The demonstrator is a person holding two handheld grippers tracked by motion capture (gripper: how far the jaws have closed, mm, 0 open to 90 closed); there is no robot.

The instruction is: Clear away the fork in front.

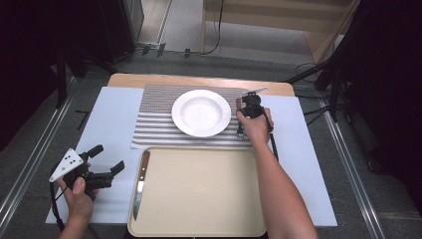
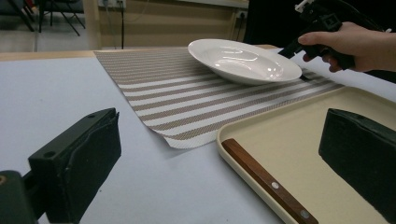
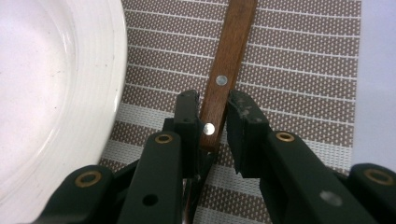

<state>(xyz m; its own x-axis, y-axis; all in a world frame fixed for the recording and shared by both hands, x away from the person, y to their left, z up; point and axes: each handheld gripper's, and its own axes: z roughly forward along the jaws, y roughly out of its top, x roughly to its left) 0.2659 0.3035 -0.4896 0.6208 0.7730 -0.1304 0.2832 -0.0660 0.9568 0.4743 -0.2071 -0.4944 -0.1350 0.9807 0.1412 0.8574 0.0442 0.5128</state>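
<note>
The right gripper (image 3: 212,123) clamps a wooden handle (image 3: 229,60) on the mat (image 3: 303,70) just right of the plate (image 3: 51,93); its metal end is hidden, so fork or spoon I can't tell. Near the plate, the tray (image 1: 199,194) holds a knife (image 1: 140,184) along its left edge. Left of the tray, the left gripper (image 1: 107,160) gapes open, nothing between its jaws.
</note>
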